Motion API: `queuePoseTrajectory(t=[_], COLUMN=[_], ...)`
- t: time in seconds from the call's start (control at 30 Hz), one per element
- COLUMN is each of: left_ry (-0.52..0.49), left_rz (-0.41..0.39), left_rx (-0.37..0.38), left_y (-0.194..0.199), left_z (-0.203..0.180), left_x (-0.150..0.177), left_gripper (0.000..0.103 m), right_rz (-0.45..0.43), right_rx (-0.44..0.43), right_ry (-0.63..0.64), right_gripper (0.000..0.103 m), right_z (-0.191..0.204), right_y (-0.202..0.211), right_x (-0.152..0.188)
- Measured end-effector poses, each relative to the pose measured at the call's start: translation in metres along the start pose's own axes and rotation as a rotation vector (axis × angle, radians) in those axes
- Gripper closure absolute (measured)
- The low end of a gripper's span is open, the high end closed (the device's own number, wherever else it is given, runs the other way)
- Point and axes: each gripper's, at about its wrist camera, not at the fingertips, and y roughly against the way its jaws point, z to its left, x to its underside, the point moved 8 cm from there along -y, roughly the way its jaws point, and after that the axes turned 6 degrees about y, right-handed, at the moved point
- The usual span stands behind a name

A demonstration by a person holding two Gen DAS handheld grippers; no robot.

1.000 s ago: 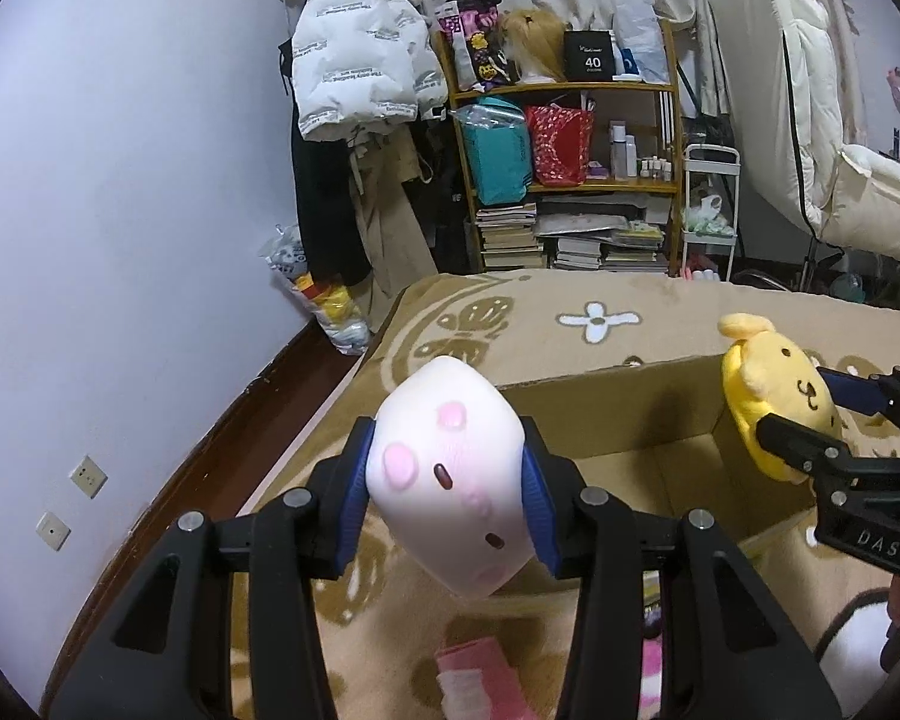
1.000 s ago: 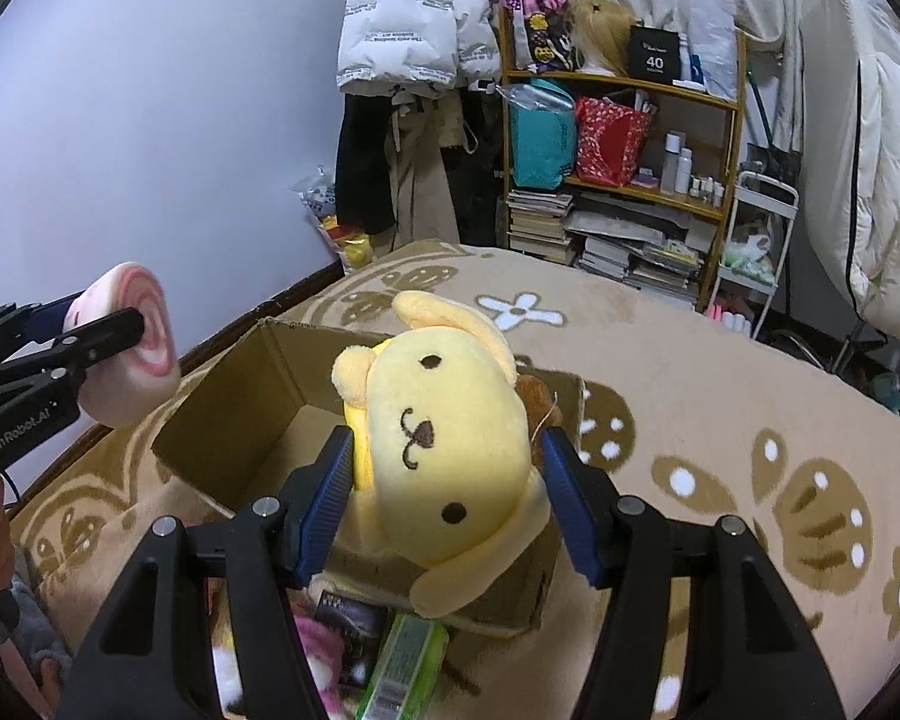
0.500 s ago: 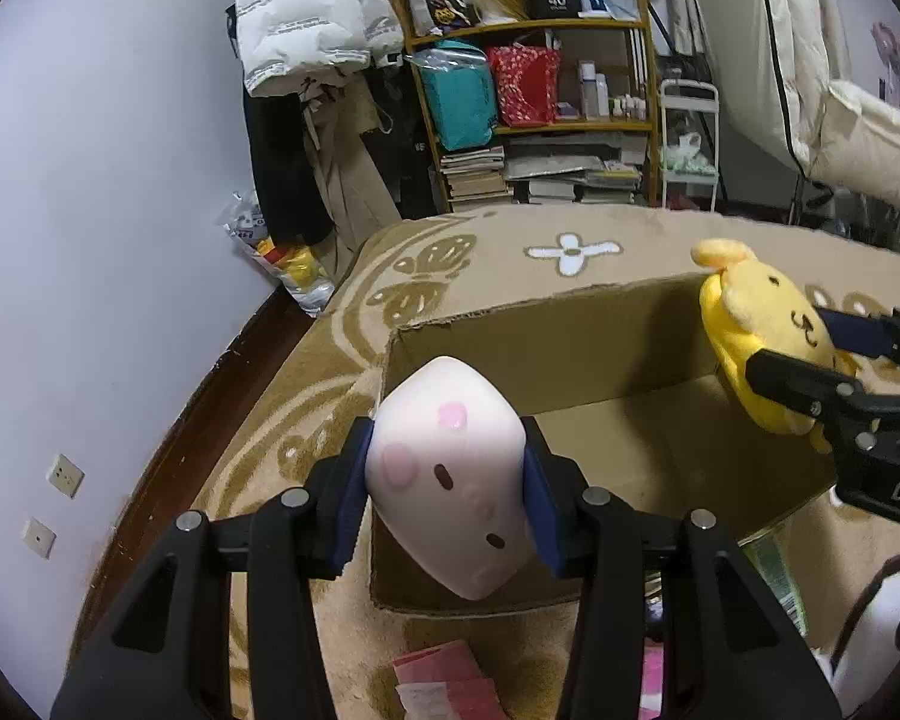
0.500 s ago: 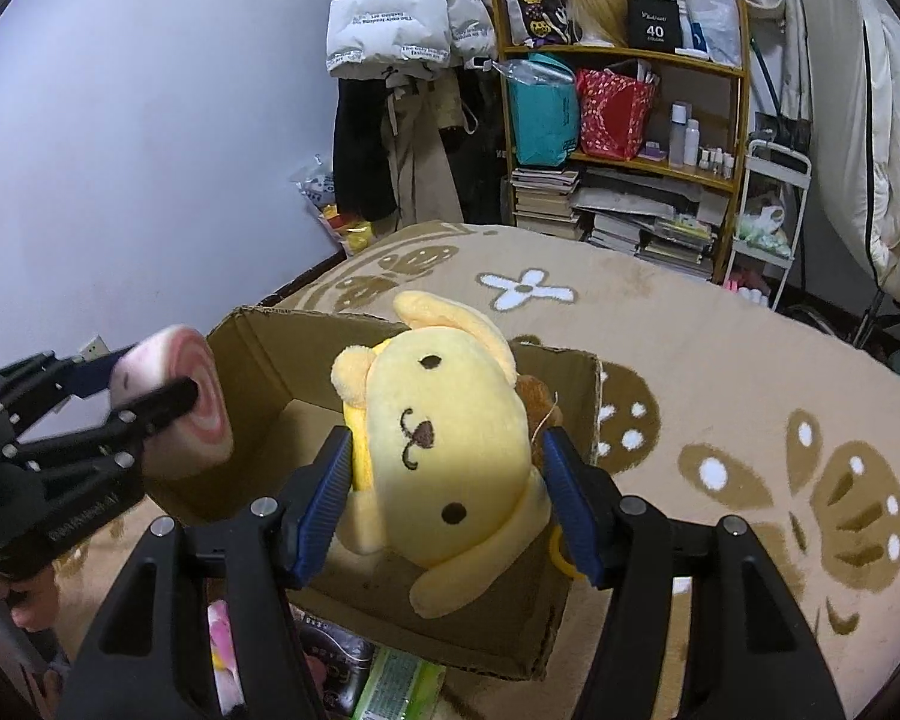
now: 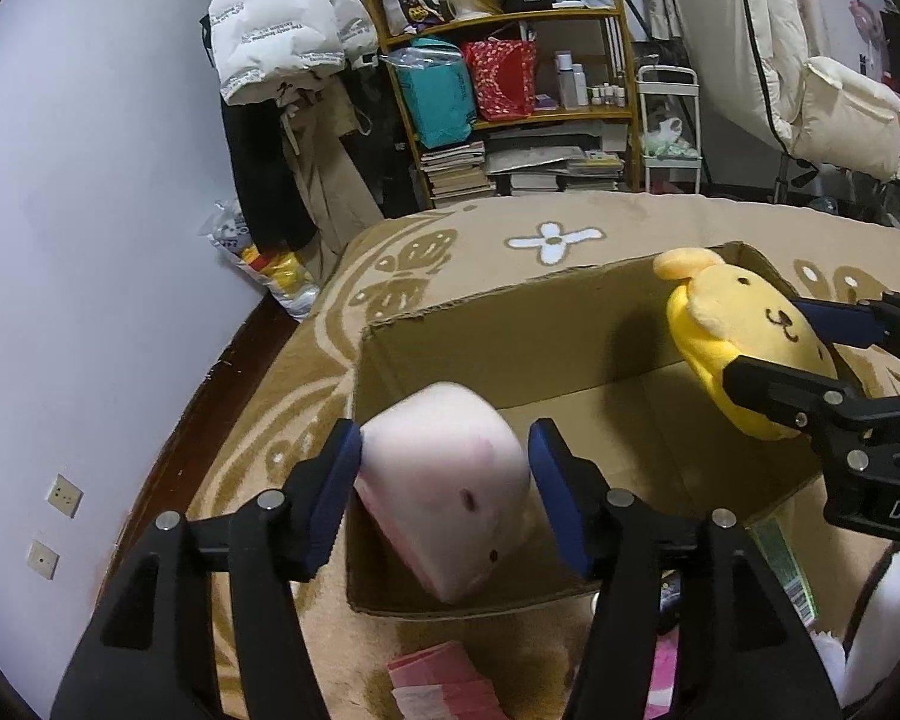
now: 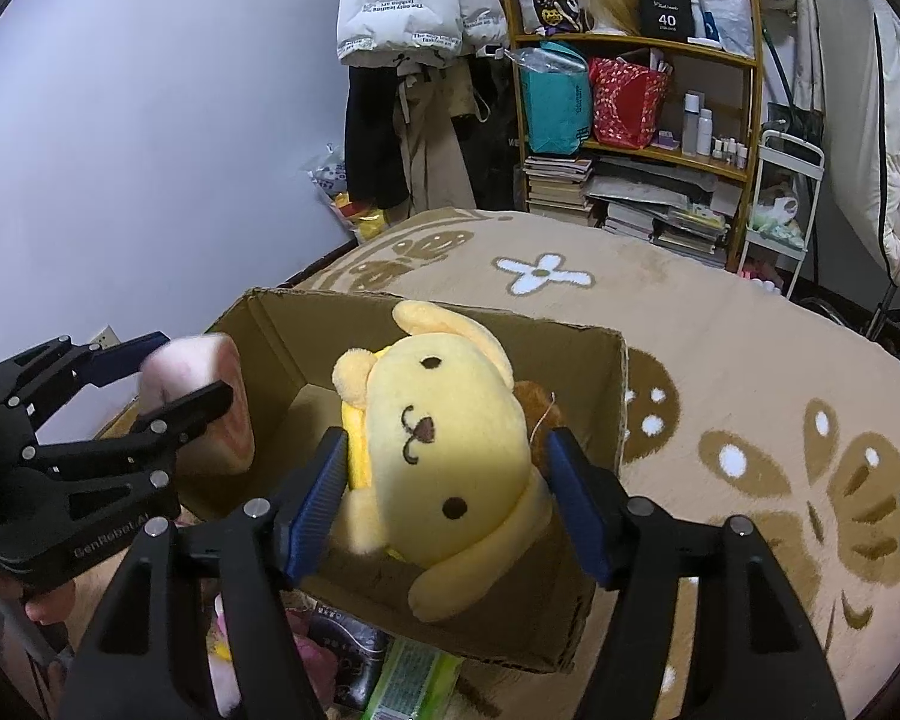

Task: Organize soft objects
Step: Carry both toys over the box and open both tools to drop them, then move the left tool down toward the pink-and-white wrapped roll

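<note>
My left gripper (image 5: 447,495) has opened around a pink-and-white block-shaped plush (image 5: 450,492), which hangs blurred between the pads over the near left corner of an open cardboard box (image 5: 510,330). The plush also shows in the right wrist view (image 6: 210,402), with the left gripper (image 6: 168,372) beside it. My right gripper (image 6: 450,492) is shut on a yellow dog plush (image 6: 444,450) over the box's (image 6: 306,330) right side. The dog plush (image 5: 744,342) and right gripper (image 5: 810,354) show at the right of the left wrist view.
The box sits on a tan patterned rug (image 6: 720,360). Pink packets (image 5: 444,684) and a green packet (image 6: 414,684) lie in front of the box. A cluttered shelf (image 5: 510,78), hanging coats (image 5: 282,30) and a white wall (image 5: 90,180) stand behind.
Both grippers moved forward and down over the box. The left jaws spread apart and the pink plush has started to slip, showing motion blur. The right gripper still clamps the dog plush.
</note>
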Motion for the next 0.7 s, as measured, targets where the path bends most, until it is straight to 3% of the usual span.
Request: queuePoseTrajectory(t=[0.13, 0.2, 0.33, 0.5, 0.7], left_ry=[0.007, 0.022, 0.046, 0.067, 0.107], left_rz=[-0.002, -0.009, 0.001, 0.019, 0.047], left_rx=[-0.016, -0.015, -0.017, -0.032, -0.034], left_y=[0.001, 0.004, 0.01, 0.022, 0.043], left_z=[0.002, 0.005, 0.01, 0.022, 0.037], left_x=[-0.001, -0.002, -0.003, 0.003, 0.016], left_gripper=[0.028, 0.027, 0.017, 0.01, 0.006], right_rz=[-0.002, -0.008, -0.029, -0.038, -0.043], right_rx=[-0.007, -0.008, -0.006, 0.001, 0.011], right_ry=[-0.007, -0.007, -0.02, -0.036, -0.054], right_gripper=[0.029, 0.028, 0.011, 0.0, 0.0], right_z=[0.0, 0.001, 0.001, 0.001, 0.005], right_y=[0.002, 0.005, 0.015, 0.027, 0.043], right_x=[-0.002, -0.002, -0.006, -0.008, -0.005])
